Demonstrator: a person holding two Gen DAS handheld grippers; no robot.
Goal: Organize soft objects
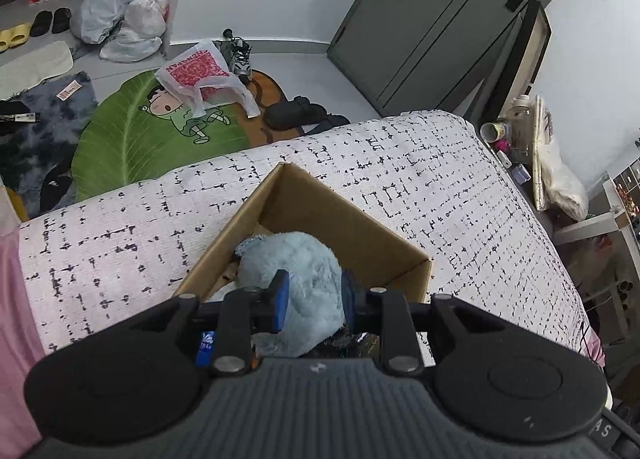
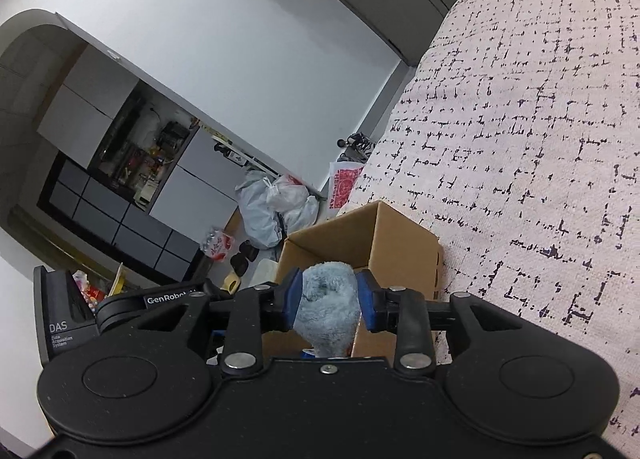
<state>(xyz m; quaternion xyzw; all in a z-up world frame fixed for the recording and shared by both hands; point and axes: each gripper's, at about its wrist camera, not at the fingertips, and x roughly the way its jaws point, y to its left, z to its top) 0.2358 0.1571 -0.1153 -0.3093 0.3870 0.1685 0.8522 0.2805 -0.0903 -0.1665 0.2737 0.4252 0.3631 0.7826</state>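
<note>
A: What did the left gripper (image 1: pixel 312 301) look like?
B: Black, ribbed grey housing, 2 round discs, blue pads, silver rivets.
A: And the right gripper (image 2: pixel 329 301)?
B: Similar, smooth black, 1 centre screw, blue pads (image 2: pixel 366 301).

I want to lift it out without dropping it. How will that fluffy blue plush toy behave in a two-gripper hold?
The blue plush toy looks soft: its fur bulges around the left gripper, so it probably squashes rather than resists. It likely sags beyond the right gripper too. Over the cardboard box, a slip seems harmless; nothing suggests fragility.
</note>
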